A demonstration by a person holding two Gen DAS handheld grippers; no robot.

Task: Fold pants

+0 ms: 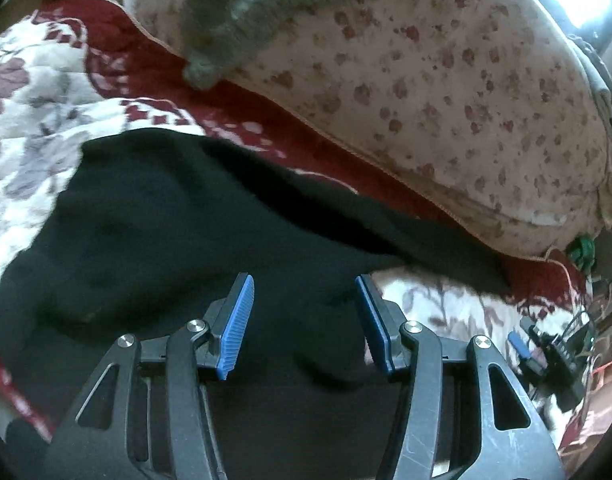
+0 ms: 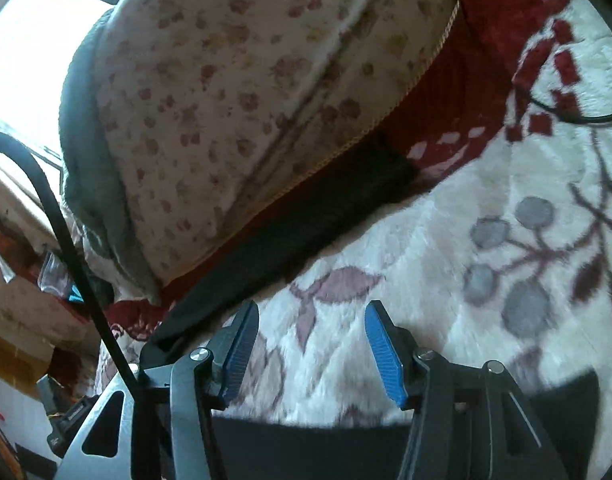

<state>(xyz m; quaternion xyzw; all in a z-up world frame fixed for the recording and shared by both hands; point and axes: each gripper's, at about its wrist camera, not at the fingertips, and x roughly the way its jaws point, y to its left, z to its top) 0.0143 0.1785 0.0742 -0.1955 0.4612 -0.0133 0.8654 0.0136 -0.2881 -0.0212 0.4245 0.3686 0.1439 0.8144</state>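
Black pants (image 1: 178,224) lie spread on a white and red floral blanket (image 1: 38,92). One leg runs off to the right along a pillow's edge. My left gripper (image 1: 304,280) hovers open over the black fabric, holding nothing. In the right wrist view a narrow black strip of the pants (image 2: 306,224) runs diagonally along the pillow, and more black fabric (image 2: 306,448) lies under the gripper body. My right gripper (image 2: 312,308) is open and empty above the blanket (image 2: 466,184), just right of the strip's lower end.
A large cream pillow with small red flowers (image 1: 446,92) (image 2: 234,100) lies behind the pants. A grey knitted cloth (image 1: 234,32) drapes over it. A black cable (image 2: 66,240) crosses the left of the right wrist view. Clutter sits at the bed's edge (image 1: 562,344).
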